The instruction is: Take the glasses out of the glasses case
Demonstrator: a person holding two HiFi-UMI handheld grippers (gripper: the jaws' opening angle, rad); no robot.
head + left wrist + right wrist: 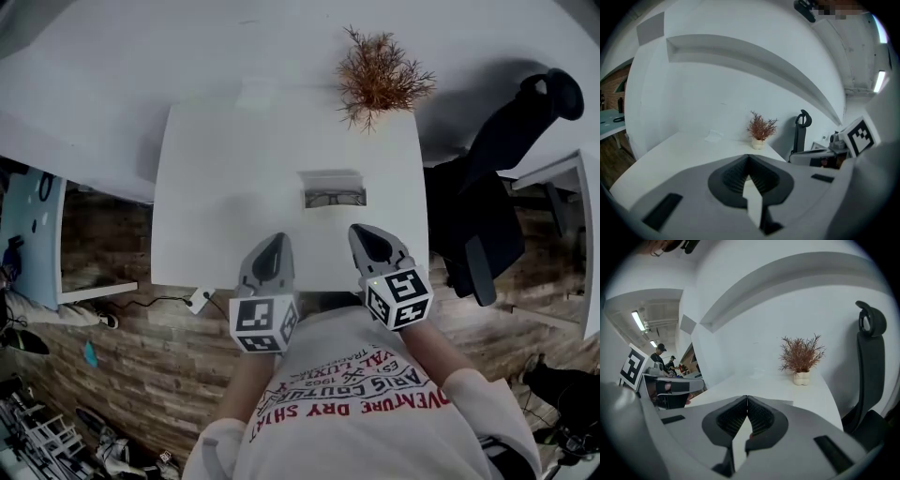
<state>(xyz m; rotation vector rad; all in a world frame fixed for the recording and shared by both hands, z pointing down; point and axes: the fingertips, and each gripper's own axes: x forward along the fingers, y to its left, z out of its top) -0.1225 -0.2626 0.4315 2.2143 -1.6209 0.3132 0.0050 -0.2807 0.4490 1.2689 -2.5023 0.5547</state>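
Head view, left to right. A brown wood-plank floor (122, 347) runs under a white rectangular table (225, 187) whose far edge meets a white wall.

The left gripper (277, 246), grey with dark ribbed pads and a cube of black-and-white square markers, hovers over the table's near edge. In the left gripper view its jaws are clenched tip to tip (749, 157) with nothing between them, and only bare tabletop shows behind the pads.

Just beyond and between the two grippers, near the table's centre, lies the grey rectangular glasses case (331, 178). It is open, with the lid standing on the far side. The dark-framed glasses (335, 199) rest inside it, untouched by either tool.

The right gripper (364, 234), of the same build, is held just beside the left one and nearer the case. In the right gripper view its jaws are likewise pressed together (747, 399) and hold nothing.

At the table's far right corner stands a dry reddish-brown plant in a small white pot (380, 77), seen also in both gripper views (761, 131) (801, 359).

A black office chair with a headrest (497, 187) stands off the table's right side.
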